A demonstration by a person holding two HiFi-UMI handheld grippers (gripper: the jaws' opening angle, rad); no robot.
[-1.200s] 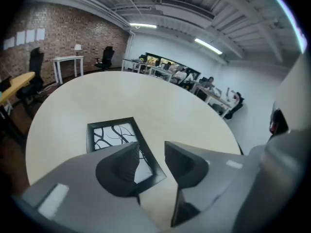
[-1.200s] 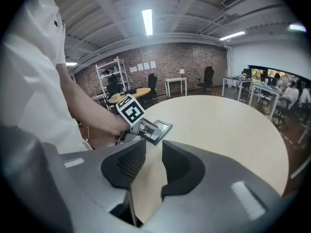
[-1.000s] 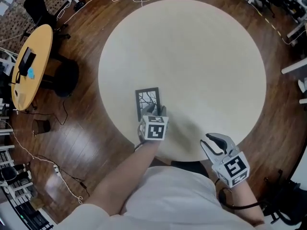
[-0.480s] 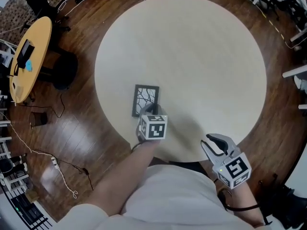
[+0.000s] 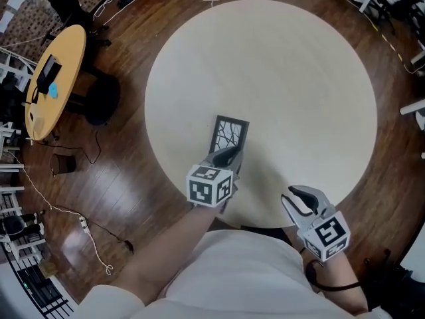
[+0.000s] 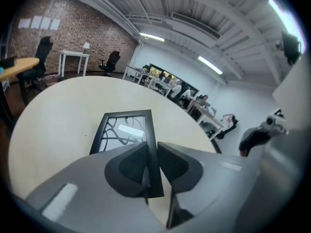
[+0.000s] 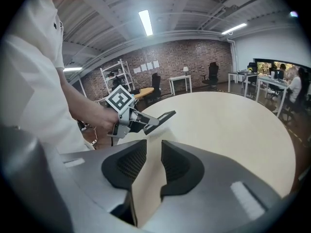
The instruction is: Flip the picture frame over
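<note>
Frame (image 5: 231,133): raised at its near end since a second ago, when it lay flat on the desk (image 5: 299,72). It now slopes away from the person, with the branch-pattern side up.
Frame's place: over the near left part of the desk, close to the rim on the person's side. Whether its far edge touches the top cannot be told.
Left gripper (image 5: 226,157): higher than a second ago, and it has come up with the frame. Its jaws are closing, and the frame's black right-hand rail is pinched between the pads near the near corner.
Right gripper (image 5: 296,197): much where it was, at the desk's near rim and well apart from the frame. Its jaws stand a narrow gap apart with nothing between them. Only desk top shows through the gap.
Desk: round and pale, standing on a dark wood floor (image 5: 133,191).
Person: white sleeves (image 5: 232,271) at the bottom of the head view, with one gripper in each hand.
Background: a yellow round table (image 5: 56,78) to the left on the floor, well apart from the desk.
</note>
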